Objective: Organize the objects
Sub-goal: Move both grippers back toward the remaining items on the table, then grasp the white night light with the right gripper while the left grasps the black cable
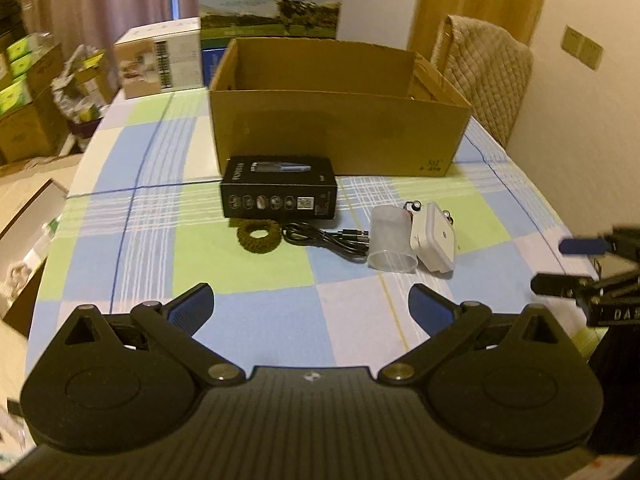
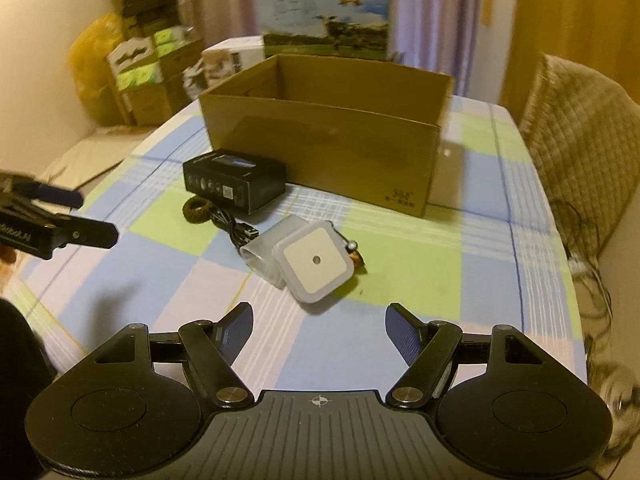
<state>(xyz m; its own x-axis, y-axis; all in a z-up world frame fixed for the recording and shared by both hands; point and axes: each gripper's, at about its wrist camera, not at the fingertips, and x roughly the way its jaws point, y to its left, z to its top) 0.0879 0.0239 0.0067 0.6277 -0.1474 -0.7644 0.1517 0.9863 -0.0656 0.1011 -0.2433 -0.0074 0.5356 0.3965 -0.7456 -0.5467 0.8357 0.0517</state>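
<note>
An open cardboard box (image 1: 340, 132) (image 2: 320, 148) stands at the back of the checked table. In front of it lie a black product box (image 1: 278, 194) (image 2: 234, 182), a brown braided ring (image 1: 258, 236) (image 2: 196, 210), a black cable (image 1: 328, 240) (image 2: 236, 230), a clear plastic cup (image 1: 390, 240) (image 2: 260, 248) on its side, and a white square night light (image 1: 434, 238) (image 2: 316, 264). My left gripper (image 1: 312, 304) is open and empty, short of the objects. My right gripper (image 2: 320, 322) is open and empty, just short of the night light.
A padded chair (image 1: 484, 68) (image 2: 580, 140) stands at the table's right side. A white carton (image 1: 160, 62) and a printed milk box (image 2: 326, 16) stand behind the cardboard box. Stacked cartons (image 2: 136, 76) fill the floor at the left. The other gripper shows at each view's edge (image 1: 592, 276) (image 2: 52, 216).
</note>
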